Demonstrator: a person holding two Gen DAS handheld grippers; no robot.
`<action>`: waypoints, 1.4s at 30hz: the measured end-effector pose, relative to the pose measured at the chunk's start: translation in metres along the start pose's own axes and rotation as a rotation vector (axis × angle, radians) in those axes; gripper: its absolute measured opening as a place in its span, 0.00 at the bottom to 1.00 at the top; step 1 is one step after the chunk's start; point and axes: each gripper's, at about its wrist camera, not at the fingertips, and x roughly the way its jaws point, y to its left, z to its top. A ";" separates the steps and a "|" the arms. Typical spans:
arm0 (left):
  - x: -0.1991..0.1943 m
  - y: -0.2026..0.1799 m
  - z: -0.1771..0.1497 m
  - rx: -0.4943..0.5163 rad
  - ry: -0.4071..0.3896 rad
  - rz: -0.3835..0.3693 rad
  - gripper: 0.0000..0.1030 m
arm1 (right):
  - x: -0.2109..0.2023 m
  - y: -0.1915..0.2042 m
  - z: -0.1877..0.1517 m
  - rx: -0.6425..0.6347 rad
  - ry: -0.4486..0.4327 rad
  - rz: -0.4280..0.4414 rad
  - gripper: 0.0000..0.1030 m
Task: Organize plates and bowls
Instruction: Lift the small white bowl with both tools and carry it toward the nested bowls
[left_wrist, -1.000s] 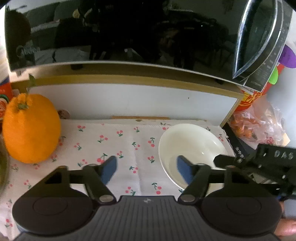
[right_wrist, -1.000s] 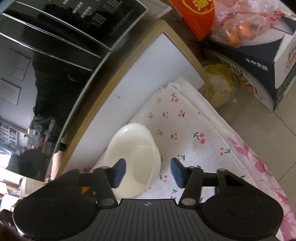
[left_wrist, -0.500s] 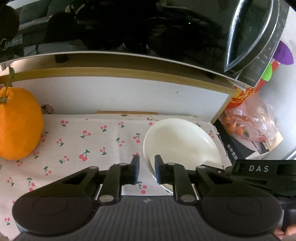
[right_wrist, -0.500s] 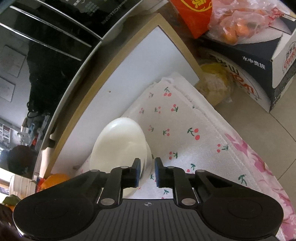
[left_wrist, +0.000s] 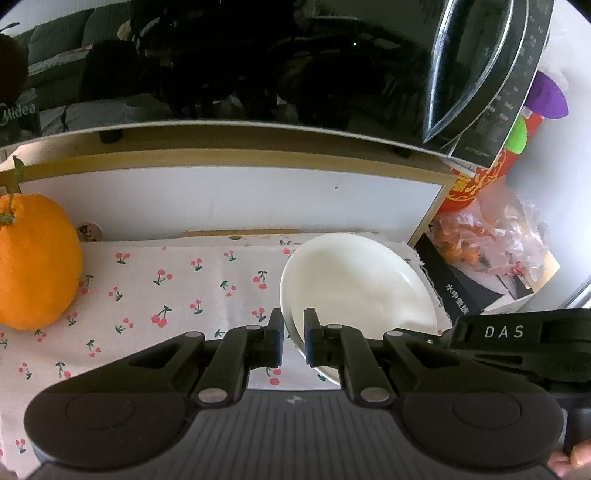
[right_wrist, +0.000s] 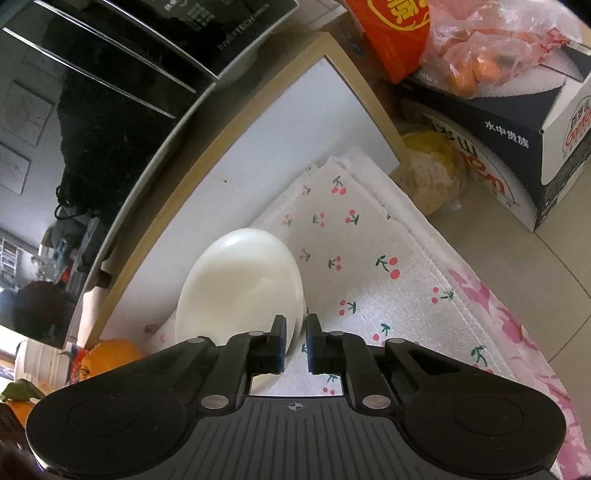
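Observation:
A white bowl (left_wrist: 354, 284) sits tilted on a cherry-print cloth (left_wrist: 177, 291) in front of a white board. My left gripper (left_wrist: 293, 341) is shut on the bowl's near left rim. In the right wrist view the same bowl (right_wrist: 240, 284) shows from its right side, and my right gripper (right_wrist: 294, 343) is shut on its right rim. The right gripper's body (left_wrist: 517, 343) shows at the right of the left wrist view, close beside the bowl. No plates are in view.
A large orange (left_wrist: 33, 262) stands on the cloth at the left. A black microwave (left_wrist: 258, 62) sits above the board. A dark carton (right_wrist: 498, 122) with a bag of small oranges (right_wrist: 480, 48) and a red box (right_wrist: 395, 29) stand to the right.
Both grippers were open around the bowl a second ago and have closed on opposite rims. The bowl now appears slightly tilted, and the views have shifted a little.

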 end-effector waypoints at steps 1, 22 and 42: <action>-0.003 0.000 0.000 0.000 -0.002 -0.001 0.10 | -0.002 0.001 0.000 -0.003 -0.002 0.001 0.10; -0.078 -0.004 -0.009 -0.002 -0.028 -0.015 0.09 | -0.079 0.036 -0.033 -0.084 -0.026 0.003 0.10; -0.155 -0.017 -0.053 -0.057 -0.046 -0.086 0.09 | -0.161 0.036 -0.083 -0.145 -0.005 -0.039 0.10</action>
